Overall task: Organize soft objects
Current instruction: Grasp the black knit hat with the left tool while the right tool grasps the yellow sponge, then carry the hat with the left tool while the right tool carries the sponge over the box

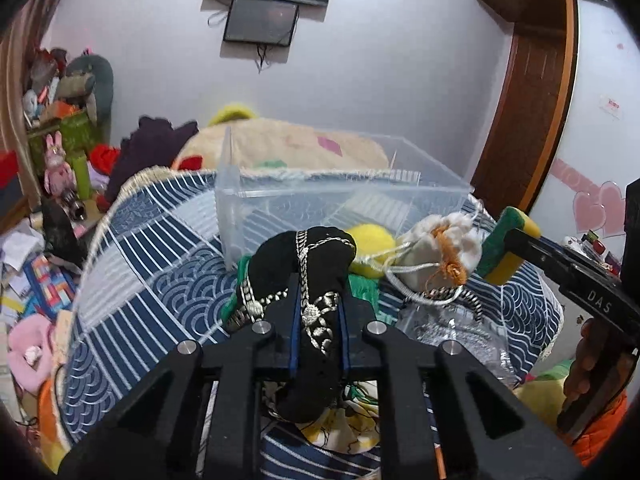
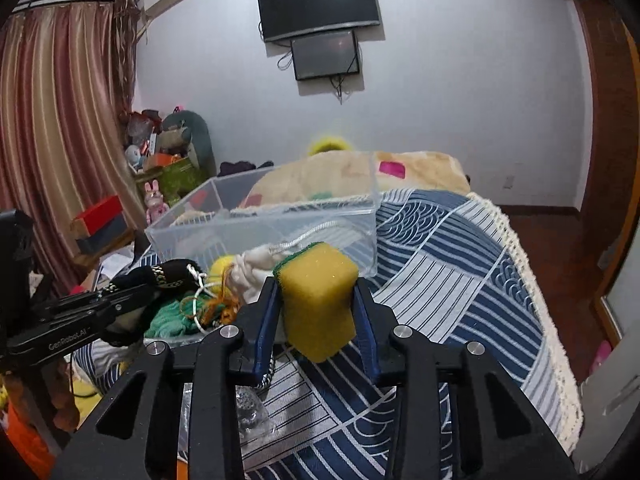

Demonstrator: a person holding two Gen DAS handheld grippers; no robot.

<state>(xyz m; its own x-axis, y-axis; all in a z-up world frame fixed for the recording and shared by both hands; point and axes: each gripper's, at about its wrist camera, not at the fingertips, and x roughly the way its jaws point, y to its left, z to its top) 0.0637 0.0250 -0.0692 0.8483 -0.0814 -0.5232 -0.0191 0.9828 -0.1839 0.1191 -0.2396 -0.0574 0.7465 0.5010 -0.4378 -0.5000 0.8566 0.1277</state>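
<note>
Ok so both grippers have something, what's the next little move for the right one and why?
Probably carry the sponge forward over the clear box and let go. The right gripper is clamped on it just short of the box's near wall, and the box looks open-topped with room inside. The left gripper holds the black pouch.

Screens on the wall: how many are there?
2: a larger dark TV mounted high, and a smaller screen directly beneath it, cables dangling below. Both look switched off.
</note>
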